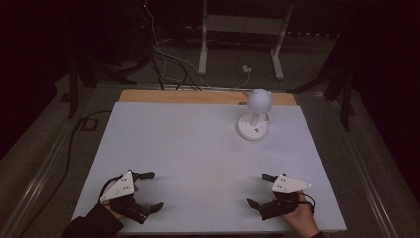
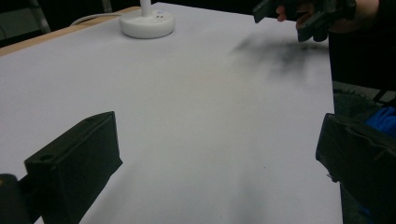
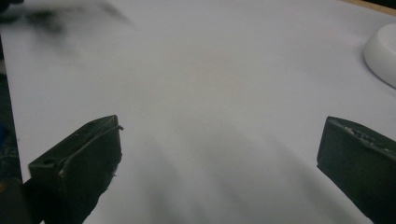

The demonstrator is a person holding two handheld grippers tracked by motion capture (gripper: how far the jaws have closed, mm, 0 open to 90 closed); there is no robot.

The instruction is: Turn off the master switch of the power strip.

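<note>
A white lamp with a round globe head [image 1: 259, 100] on a short stem and a round base [image 1: 252, 129] stands at the far right of the white table top [image 1: 198, 148]. Its base [image 2: 147, 22] is far off in the left gripper view, and an edge of the base [image 3: 383, 51] comes in at the right of the right gripper view. My left gripper [image 1: 151, 190] is held near the front left corner, open, with nothing between its jaws. My right gripper [image 1: 260, 189] is held near the front right, also open and empty. The right gripper [image 2: 299, 16] also appears far off in the left gripper view.
A wooden strip [image 1: 198, 96] runs along the table's far edge. Behind it are floor cables [image 1: 168, 59] and a white metal stand [image 1: 242, 29]. A dark cable [image 1: 74, 144] trails along the floor at the left.
</note>
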